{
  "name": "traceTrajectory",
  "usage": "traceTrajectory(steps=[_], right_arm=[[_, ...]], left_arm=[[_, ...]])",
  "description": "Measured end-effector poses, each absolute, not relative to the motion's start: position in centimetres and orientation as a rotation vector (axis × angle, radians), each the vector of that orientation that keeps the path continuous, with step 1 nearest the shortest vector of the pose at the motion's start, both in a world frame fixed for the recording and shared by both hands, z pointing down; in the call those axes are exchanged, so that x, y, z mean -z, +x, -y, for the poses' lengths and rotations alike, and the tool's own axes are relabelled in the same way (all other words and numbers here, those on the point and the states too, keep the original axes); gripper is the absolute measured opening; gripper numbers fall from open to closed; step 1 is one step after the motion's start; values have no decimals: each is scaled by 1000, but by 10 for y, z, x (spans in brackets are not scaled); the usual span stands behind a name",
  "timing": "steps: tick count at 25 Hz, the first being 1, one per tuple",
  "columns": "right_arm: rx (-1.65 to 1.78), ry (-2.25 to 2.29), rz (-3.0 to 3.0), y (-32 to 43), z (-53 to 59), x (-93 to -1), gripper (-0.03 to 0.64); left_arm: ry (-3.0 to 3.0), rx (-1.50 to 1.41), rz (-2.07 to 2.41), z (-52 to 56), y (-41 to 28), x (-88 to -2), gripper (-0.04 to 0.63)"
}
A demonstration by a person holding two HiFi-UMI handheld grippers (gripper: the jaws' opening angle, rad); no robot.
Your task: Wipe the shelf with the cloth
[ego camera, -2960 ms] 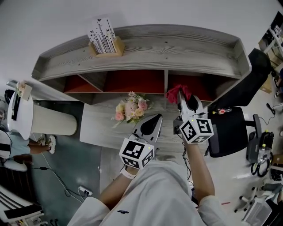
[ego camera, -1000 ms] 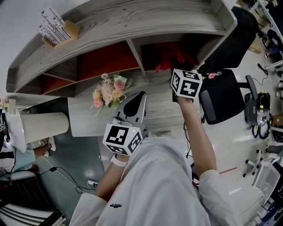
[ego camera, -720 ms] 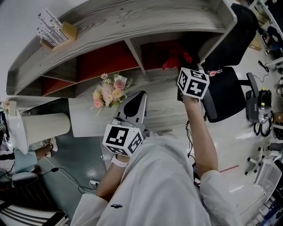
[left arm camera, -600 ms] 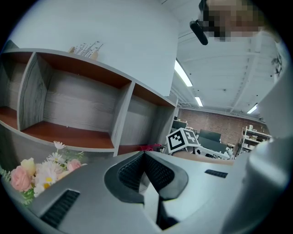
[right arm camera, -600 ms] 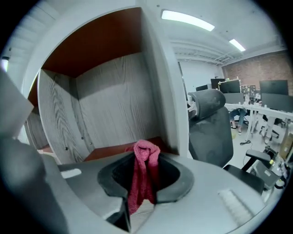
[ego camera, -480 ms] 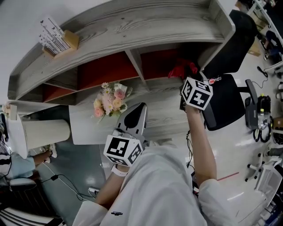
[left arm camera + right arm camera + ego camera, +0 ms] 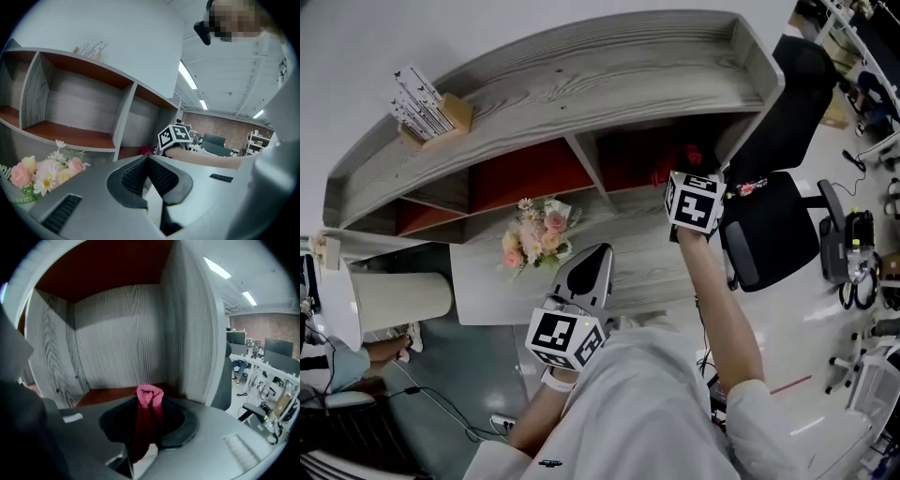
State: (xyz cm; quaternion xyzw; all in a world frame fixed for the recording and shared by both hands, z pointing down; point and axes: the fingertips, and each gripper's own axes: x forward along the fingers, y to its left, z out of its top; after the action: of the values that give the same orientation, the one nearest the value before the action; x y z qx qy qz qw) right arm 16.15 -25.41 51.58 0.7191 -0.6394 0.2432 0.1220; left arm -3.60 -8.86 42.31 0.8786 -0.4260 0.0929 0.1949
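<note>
The right gripper clamps a crumpled red cloth between its jaws, inside the rightmost lower compartment of the grey wood-grain shelf unit. The cloth sits near the compartment's reddish-brown floor; contact cannot be told. The left gripper hangs over the grey desk near a pink-and-white flower bouquet, its 2 jaws pressed together on nothing.

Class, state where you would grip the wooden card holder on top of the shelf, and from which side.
Probably grip the wooden block across its short ends, coming from the shelf's front edge: the cards stand out of its top, and the wall lies close behind.
</note>
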Motion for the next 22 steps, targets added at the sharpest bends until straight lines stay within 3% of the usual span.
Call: traceTrajectory(steps=[4, 22], right_arm=[[-876, 2105, 1830, 164, 266, -521, 104], [-930, 2144, 1706, 176, 310, -518, 104]], left_arm=[[2456, -253, 1200, 91, -39, -422, 6], [2363, -241, 1231, 105, -54, -441, 6]])
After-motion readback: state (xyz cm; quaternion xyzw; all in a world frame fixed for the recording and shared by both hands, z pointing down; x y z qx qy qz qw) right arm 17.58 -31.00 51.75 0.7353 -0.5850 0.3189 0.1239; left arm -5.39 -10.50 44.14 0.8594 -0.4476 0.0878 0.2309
